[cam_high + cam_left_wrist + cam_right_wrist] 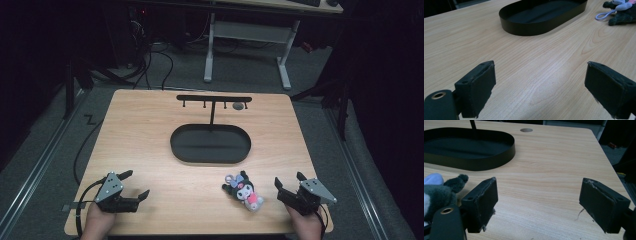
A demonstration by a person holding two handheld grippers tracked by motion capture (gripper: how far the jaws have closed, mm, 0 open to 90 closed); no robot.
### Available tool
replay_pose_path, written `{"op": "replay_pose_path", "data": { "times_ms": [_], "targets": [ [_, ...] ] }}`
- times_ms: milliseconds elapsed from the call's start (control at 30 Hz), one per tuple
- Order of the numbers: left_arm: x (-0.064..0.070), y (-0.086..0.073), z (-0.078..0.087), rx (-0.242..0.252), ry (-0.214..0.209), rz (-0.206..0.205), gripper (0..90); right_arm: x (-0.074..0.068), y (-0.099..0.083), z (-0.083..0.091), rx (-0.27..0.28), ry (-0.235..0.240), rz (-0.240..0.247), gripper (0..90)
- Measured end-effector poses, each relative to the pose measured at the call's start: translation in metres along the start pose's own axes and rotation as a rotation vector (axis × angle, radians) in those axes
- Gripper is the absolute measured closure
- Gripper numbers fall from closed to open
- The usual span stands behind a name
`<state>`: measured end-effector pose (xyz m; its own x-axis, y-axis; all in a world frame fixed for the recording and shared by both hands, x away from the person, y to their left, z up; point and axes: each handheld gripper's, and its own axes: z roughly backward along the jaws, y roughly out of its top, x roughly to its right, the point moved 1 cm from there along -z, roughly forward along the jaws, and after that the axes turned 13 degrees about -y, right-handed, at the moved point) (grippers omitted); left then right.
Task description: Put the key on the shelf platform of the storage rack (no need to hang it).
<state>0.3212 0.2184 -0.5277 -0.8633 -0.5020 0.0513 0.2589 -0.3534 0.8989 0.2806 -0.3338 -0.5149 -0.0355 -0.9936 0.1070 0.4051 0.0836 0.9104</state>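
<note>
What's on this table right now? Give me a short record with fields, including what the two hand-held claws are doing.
Table: light wooden top
Stand: black oval tray with an upright post and a hook bar, mid-table
Toy: small dark plush toy with a pale loop, lying near the front edge, right of centre
Left gripper: open, holding nothing, front left
Right gripper: open, holding nothing, just right of the toy, apart from it

left gripper [540,85]: jaws wide apart, bottom corners, nothing between
table [529,65]: light wood
tray [541,17]: black oval, top centre
plush toy [621,11]: upper right, partly cut off
</note>
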Motion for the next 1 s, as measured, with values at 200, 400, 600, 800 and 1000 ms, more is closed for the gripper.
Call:
{"op": "replay_pose_path", "data": {
  "times_ms": [200, 400, 600, 800, 1000],
  "targets": [
    [-0.001, 0.001, -0.002, 0.001, -0.001, -0.002, 10.5, 0.0, -0.001, 0.0, 0.002, -0.002, 0.003, 15.5],
    [0.0, 0.001, -0.003, 0.011, 0.001, -0.006, 10.6, 0.003, -0.002, 0.0, -0.002, -0.011, -0.007, 15.4],
    [0.0, 0.002, -0.001, 0.034, -0.004, 0.015, 10.6, 0.002, 0.001, 0.001, 0.02, -0.03, 0.005, 7.3],
    [0.002, 0.002, 0.003, 0.055, 0.004, -0.006, 9.6, 0.0, 0.006, 0.003, 0.012, -0.038, 0.018, 2.2],
    [0.004, 0.001, 0.003, 0.04, -0.02, -0.027, 0.5, -0.007, 0.024, 0.007, -0.018, -0.028, 0.031, 0.0]
  ]
}}
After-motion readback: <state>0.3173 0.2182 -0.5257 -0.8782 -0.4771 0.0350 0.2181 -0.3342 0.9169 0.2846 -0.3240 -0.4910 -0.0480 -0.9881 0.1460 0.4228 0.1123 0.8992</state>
